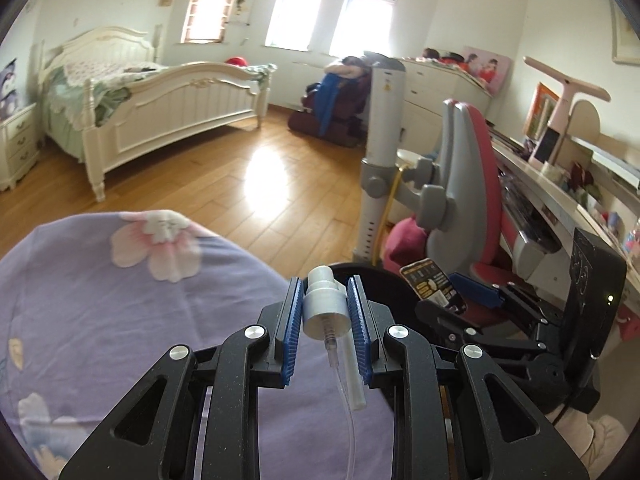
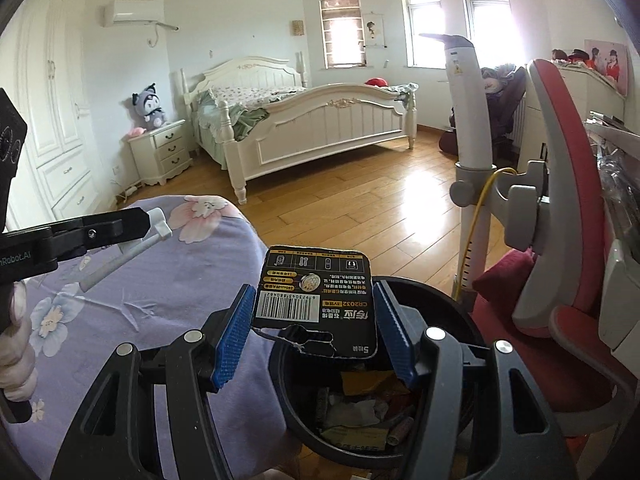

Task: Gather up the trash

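Bedroom floor held trash bin (image 2: pixel 298 404), directly under right gripper (image 2: pixel 312 320), fingers clamped on battery card (image 2: pixel 316 300); left gripper (image 1: pixel 324 320), clamped on spray pump (image 1: pixel 325 304), was held farther off, over purple bedding (image 1: pixel 120 300).

The left gripper (image 1: pixel 324 308) was matte black, with angular linkage arms cut through by triangular openings and pinned by round silver screws. Its fingers (image 1: pixel 291 332) wore ribbed blue pads. The right gripper (image 2: pixel 314 326) was built alike: black arms, silver screws, textured blue pads (image 2: pixel 231 338). From the left camera its black body showed a small lit dot and a dark cable. White lettering marked the left gripper's side. The left hand (image 2: pixel 14 344) had pale bare skin.
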### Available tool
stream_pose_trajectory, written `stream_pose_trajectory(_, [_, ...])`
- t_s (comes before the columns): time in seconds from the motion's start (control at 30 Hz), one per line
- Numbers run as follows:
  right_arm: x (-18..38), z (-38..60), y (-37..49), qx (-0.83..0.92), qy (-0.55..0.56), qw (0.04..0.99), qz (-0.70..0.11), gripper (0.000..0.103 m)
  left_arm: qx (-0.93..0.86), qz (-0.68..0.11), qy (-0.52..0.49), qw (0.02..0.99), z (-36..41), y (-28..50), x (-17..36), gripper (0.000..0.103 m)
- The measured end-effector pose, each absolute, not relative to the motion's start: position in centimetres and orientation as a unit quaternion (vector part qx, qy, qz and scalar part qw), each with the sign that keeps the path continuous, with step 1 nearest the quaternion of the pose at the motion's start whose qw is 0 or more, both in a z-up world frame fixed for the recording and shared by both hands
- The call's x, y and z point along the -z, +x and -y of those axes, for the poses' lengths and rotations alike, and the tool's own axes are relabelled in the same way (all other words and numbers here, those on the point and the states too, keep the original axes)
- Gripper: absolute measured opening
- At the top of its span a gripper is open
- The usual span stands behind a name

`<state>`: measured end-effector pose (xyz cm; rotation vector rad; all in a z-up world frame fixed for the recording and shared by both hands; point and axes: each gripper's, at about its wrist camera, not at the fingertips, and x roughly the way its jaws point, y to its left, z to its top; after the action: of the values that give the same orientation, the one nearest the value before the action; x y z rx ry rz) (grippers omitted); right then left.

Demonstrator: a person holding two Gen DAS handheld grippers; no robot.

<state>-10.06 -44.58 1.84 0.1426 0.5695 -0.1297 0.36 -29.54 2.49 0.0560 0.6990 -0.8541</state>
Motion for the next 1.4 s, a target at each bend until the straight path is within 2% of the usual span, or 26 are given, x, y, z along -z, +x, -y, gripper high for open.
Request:
stream_pose_trajectory(0.4, [1.5,48.2,-11.4,0.127,0.039,0.944,-0.303,0.059,0.443,-0.355,0.053,0.822,37.6,-0.3,0.6,0.024])
stream_pose_trajectory(0.9, [4.0,50.0,-11.4,0.148,0.019,0.925,-0.349,0.061,0.456,-0.372,0.057,0.806,41.2,0.3,2.8,0.025])
stream_pose_trajectory(0.93, [4.1,49.9,-11.3,0.15,0.013,0.923,-0.353,0.062,0.454,-0.369,0.06,0.809,41.3,0.2,2.7,0.028])
stream_pose_trajectory(0.97, [4.2,49.7,-11.4,0.151,0.007,0.922,-0.356,0.065,0.454,-0.366,0.062,0.81,41.2,0.1,2.4,0.041])
stream_pose_trajectory(1.0, [4.1,49.5,-11.4,0.153,0.002,0.922,-0.356,0.074,0.457,-0.359,0.063,0.812,41.0,-0.1,1.9,0.057])
stream_pose_trajectory(1.03, [4.0,49.2,-11.6,0.156,-0.002,0.922,-0.354,0.079,0.456,-0.35,0.064,0.816,40.7,-0.4,1.5,0.065])
stream_pose_trajectory(1.07, [3.9,49.0,-11.8,0.157,-0.004,0.923,-0.35,0.08,0.453,-0.34,0.064,0.822,40.4,-0.6,1.0,0.077])
stream_pose_trajectory(1.1, [3.9,48.9,-11.9,0.154,-0.002,0.924,-0.35,0.08,0.451,-0.33,0.064,0.827,39.8,-0.8,0.4,0.082])
stream_pose_trajectory(1.23, [2.9,47.7,-11.9,0.138,0.011,0.929,-0.345,0.08,0.433,-0.31,0.067,0.844,37.6,-1.3,-1.4,0.097])
stream_pose_trajectory(1.4, [0.7,45.0,-11.2,0.096,0.017,0.939,-0.329,0.08,0.378,-0.303,0.058,0.873,32.0,-1.0,-3.1,0.098])
